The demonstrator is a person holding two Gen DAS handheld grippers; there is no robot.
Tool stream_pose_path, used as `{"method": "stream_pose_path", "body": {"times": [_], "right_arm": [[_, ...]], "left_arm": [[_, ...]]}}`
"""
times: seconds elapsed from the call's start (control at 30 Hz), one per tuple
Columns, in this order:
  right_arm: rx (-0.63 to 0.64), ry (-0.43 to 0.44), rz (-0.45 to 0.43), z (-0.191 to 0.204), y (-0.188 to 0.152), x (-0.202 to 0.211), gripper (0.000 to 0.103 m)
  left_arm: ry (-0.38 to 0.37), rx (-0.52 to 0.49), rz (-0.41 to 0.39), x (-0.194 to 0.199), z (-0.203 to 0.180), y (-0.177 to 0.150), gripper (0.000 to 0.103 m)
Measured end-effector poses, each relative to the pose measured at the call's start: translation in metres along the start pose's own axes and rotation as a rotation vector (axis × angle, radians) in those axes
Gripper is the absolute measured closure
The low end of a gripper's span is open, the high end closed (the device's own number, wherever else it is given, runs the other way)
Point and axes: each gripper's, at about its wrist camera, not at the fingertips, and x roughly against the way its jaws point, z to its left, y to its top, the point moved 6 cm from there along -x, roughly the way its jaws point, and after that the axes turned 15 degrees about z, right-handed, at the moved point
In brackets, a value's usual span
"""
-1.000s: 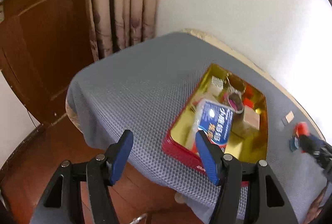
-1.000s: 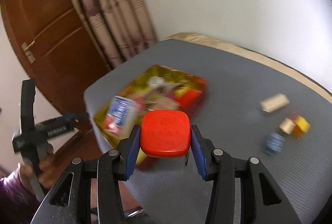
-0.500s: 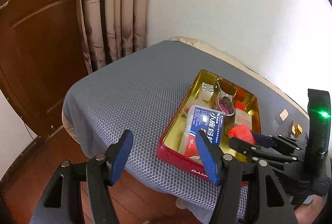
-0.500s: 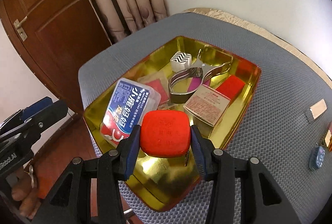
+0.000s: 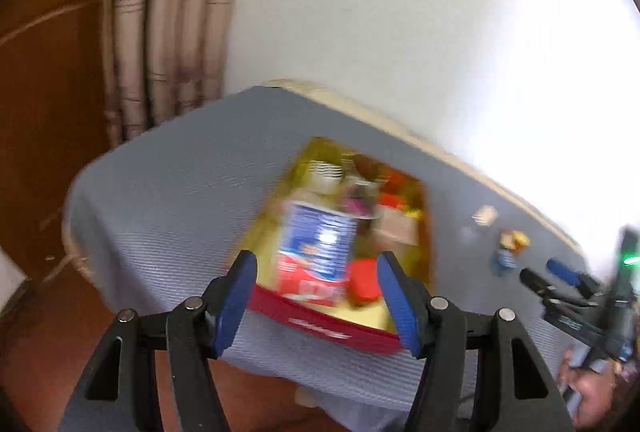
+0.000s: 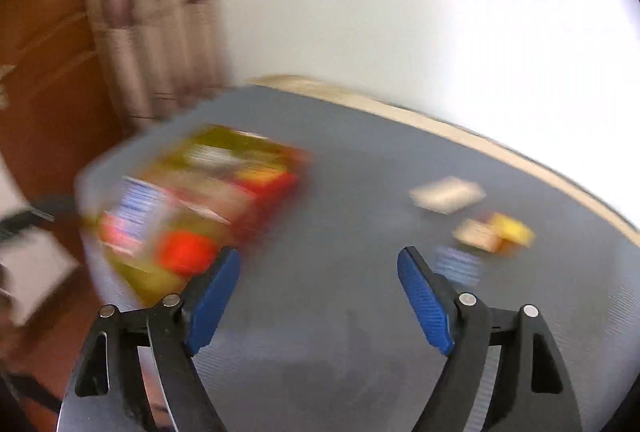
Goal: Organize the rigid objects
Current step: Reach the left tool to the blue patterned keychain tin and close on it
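The right gripper (image 6: 319,292) had its jaws opening with nothing between them; the red block (image 6: 186,252) lay in the gold tray (image 6: 256,142) near the desk's (image 6: 340,312) left edge, apparently just dropped there. The left gripper (image 5: 316,294) hovered spread and empty. Blur obscured the loose pieces (image 6: 496,232) toward the right edge.

Right claw (image 6: 319,296) opening, empty; blurred, seemingly red block (image 6: 186,252) in tin (image 6: 276,148).
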Motion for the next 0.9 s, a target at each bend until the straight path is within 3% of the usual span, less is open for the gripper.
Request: {"method": "stream_pose_path", "body": {"times": [0.13,0.23,0.3,0.43,0.5,0.6,0.9], "right_arm": [[-0.176,-0.146,0.068,-0.108,-0.049,-0.004,0.024],[-0.236,-0.259,0.099,-0.166,-0.080,-0.003,0.024],[-0.247,-0.303,0.104,-0.185,-0.091,-0.004,0.022],[-0.314,-0.250,0.102,-0.208,-0.115,-0.009,0.019],[-0.340,-0.212,0.118,-0.211,-0.122,-0.013,0.019],[-0.357,-0.175,0.066,-0.213,-0.125,-0.003,0.016],[-0.379,-0.069,0.034,-0.216,-0.131,0.005,0.016]], "left_arm": [[-0.103,-0.117,0.120,-0.015,-0.046,-0.014,0.039],[-0.064,-0.277,0.225,-0.033,-0.098,-0.023,0.039],[-0.053,-0.354,0.252,-0.043,-0.131,-0.022,0.039],[0.003,-0.493,0.190,-0.063,-0.201,-0.008,0.039],[0.014,-0.558,0.210,-0.081,-0.234,-0.001,0.039],[0.036,-0.615,0.231,-0.114,-0.274,0.012,0.039],[0.045,-0.623,0.357,-0.184,-0.314,0.030,0.039]]}}
